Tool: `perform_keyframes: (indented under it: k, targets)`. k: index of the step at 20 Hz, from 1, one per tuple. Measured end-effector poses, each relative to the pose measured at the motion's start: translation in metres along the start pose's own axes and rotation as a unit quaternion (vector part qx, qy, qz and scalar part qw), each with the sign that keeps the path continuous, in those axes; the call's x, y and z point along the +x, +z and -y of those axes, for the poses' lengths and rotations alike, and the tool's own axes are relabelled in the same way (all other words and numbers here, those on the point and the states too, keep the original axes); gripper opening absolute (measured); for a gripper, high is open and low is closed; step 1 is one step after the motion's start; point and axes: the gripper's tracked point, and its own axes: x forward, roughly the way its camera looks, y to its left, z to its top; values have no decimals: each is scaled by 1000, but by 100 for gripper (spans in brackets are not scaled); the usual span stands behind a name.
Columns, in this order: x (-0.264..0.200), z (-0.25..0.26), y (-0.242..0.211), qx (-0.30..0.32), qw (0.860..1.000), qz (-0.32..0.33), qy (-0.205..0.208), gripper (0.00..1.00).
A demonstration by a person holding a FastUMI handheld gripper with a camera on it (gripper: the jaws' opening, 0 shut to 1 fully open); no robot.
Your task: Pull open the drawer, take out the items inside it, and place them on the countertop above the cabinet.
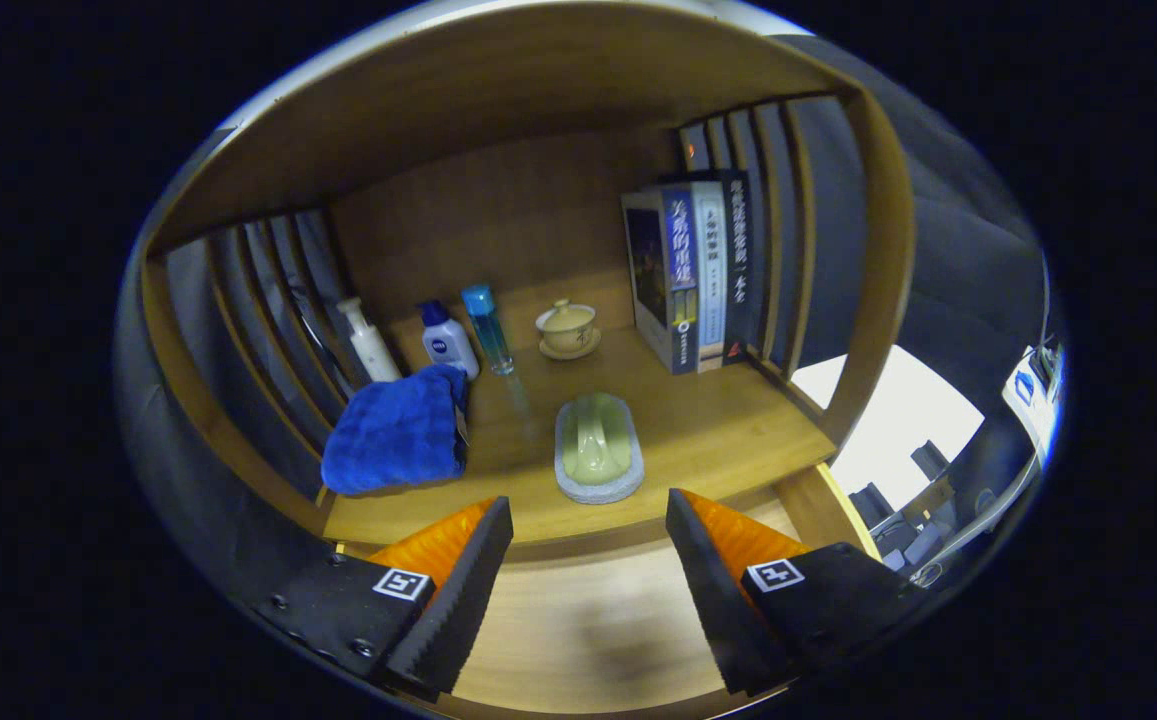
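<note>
- The tongs (588, 540) point level into the wooden shelf bay, fingers spread wide apart with nothing between them.
- Beneath the fingers lies a bare wood surface; whether it is the drawer cannot be told.
- Just beyond the fingertips, near the front edge of the worktop (738, 440), lies a pale green brush (598, 450), clear on all sides.
- A folded blue towel (396, 432) sits left of it at the edge.
- Behind stand a pump bottle (370, 340), a white bottle (448, 338), a blue bottle (487, 328) and a lidded cup (567, 327); books (693, 270) stand upright at right.
- Slatted side walls (258, 300) close in the bay.
</note>
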Motion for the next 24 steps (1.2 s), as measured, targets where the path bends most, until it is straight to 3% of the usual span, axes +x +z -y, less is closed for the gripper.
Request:
perform_keyframes:
  k: [6,12,18,24]
  targets:
    - [-104,14,-21,-33,992,122,13,99]
    - [-191,21,-93,-21,983,183,29,99]
    - [-216,13,-162,-60,978,199,31,98]
    - [-180,13,-239,-83,983,162,33,98]
